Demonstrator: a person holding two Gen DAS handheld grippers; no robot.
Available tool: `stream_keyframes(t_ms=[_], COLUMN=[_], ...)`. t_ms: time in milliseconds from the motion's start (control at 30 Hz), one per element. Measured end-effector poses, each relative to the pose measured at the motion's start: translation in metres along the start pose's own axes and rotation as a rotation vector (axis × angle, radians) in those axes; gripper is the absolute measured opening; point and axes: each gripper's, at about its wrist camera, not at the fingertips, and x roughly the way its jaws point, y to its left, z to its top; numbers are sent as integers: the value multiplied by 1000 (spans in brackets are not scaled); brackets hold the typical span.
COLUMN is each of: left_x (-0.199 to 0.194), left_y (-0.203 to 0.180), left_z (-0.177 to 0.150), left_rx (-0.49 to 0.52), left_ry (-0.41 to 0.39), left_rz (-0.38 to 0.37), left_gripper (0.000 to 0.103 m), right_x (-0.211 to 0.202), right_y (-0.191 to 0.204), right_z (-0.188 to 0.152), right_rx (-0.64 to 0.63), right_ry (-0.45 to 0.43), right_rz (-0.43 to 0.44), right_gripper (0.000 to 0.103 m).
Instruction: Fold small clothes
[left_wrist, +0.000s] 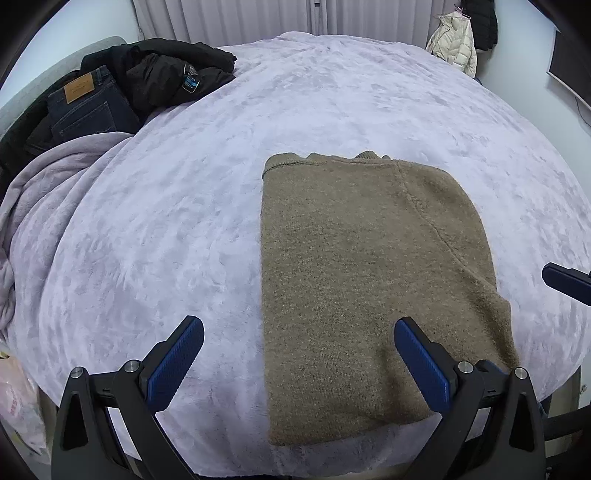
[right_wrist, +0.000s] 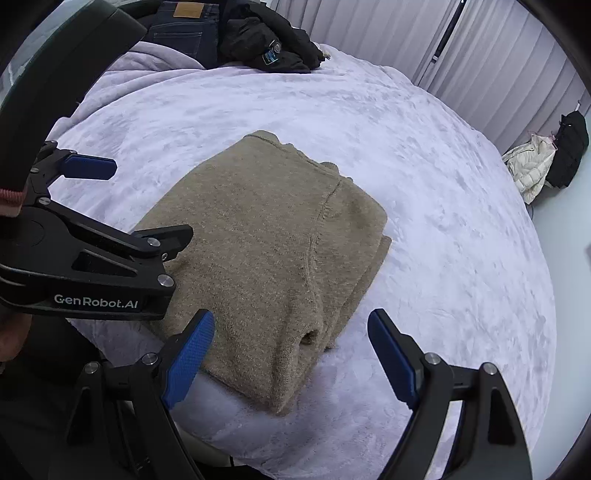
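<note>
Both hand-held grippers, left (left_wrist: 299, 363) and right (right_wrist: 291, 356), hung released above the sweater (left_wrist: 369, 277). It lay folded on the bed (left_wrist: 184, 221) toward my twelve o'clock, needing no grip.

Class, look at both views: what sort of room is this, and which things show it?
Most likely a bedroom: a plush lilac blanket covers what looks like a bed, curtains hang behind, and jackets hang by the wall.

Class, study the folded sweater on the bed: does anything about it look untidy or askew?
Mostly neat. In the right wrist view the brown sweater shows lower layers poking out unevenly along its right edge, on the lilac blanket.
</note>
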Motion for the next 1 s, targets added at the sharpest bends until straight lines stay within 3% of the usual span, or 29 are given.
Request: stream_keyframes(t_ms=[433, 1000], left_x=[-7, 6], left_y=[-2, 2], left_z=[2, 6], left_rx=[6, -2], left_ry=[-32, -4], left_rz=[18, 81], left_gripper=[103, 103], right_x=[10, 17], right_y=[-3, -8], right_z=[4, 8], right_rx=[33, 46], right_ry=[30, 46], right_rz=[8, 16], right_gripper=[88, 88])
